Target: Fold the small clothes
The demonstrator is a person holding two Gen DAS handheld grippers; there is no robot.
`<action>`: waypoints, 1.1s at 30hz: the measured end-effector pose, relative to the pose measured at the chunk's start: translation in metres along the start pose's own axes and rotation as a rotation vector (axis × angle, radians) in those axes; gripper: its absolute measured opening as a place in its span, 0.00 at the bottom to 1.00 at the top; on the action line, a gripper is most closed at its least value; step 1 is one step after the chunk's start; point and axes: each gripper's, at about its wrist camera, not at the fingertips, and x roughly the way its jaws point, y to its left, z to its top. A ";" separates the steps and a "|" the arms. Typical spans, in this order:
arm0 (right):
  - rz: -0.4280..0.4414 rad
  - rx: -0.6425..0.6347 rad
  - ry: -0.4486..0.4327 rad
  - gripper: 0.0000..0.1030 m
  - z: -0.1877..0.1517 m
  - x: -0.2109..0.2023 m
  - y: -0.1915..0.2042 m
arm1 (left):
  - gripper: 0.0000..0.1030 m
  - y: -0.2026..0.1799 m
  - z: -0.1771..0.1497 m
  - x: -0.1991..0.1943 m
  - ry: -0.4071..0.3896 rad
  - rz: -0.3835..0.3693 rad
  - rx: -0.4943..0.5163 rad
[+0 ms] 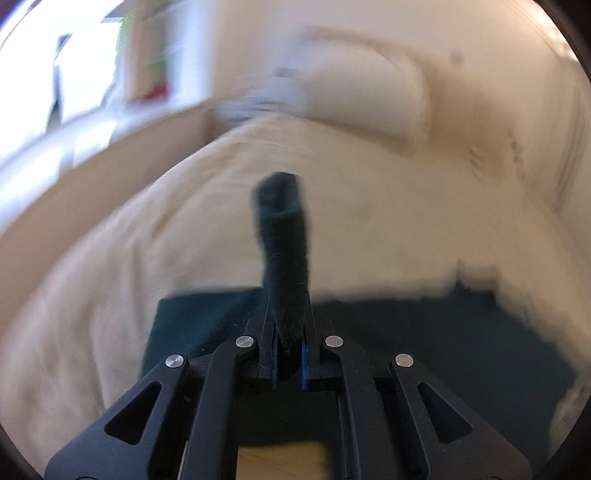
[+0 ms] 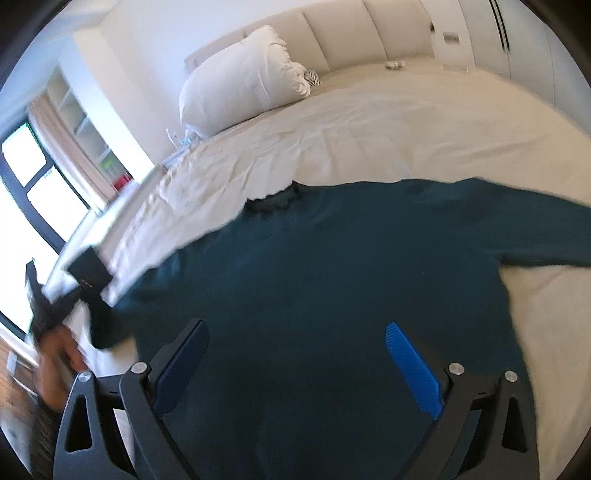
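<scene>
A dark teal sweater point(image 2: 332, 258) lies spread on a cream bed point(image 2: 369, 129), collar toward the pillow and one sleeve point(image 2: 535, 229) stretched out to the right. My left gripper point(image 1: 290, 332) is shut on the other sleeve point(image 1: 282, 240), whose cuff end sticks out past the jaws above the bed; this view is blurred. In the right wrist view that sleeve point(image 2: 92, 273) is lifted at the far left, beside a person's hand point(image 2: 55, 354). My right gripper point(image 2: 295, 350) hovers open over the sweater's body, with nothing between its blue pads point(image 2: 410, 365).
A white pillow point(image 2: 240, 81) leans on the padded headboard point(image 2: 332, 33) at the back. A window point(image 2: 22, 173) and shelves point(image 2: 85, 125) stand past the bed's left edge. Bare cream cover lies beyond the collar and to the right of the sweater.
</scene>
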 end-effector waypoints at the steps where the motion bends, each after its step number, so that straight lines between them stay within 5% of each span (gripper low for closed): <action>1: 0.036 0.033 0.016 0.96 0.009 0.007 -0.005 | 0.06 -0.034 -0.011 0.004 -0.010 0.036 0.121; 5: 0.234 0.160 0.139 0.88 0.040 0.053 -0.018 | 0.06 -0.104 -0.068 0.014 0.001 0.090 0.359; 11: 0.524 0.245 0.368 0.84 0.065 0.145 0.012 | 0.07 -0.128 -0.094 0.009 -0.057 0.161 0.456; 15: 0.623 0.249 0.508 0.84 0.065 0.194 0.047 | 0.07 -0.155 -0.089 0.014 -0.081 0.180 0.527; 20: 0.669 0.185 0.624 0.84 0.068 0.228 0.082 | 0.07 -0.163 -0.087 0.016 -0.106 0.184 0.561; 22: 0.669 0.156 0.648 0.77 0.068 0.236 0.093 | 0.07 -0.164 -0.085 0.015 -0.105 0.177 0.559; 27: 0.633 -0.039 0.709 0.11 0.054 0.238 0.121 | 0.10 -0.163 -0.086 0.016 -0.071 0.156 0.557; 33: 0.551 0.005 0.591 0.08 0.079 0.215 0.076 | 0.16 -0.155 -0.087 -0.010 -0.066 0.018 0.520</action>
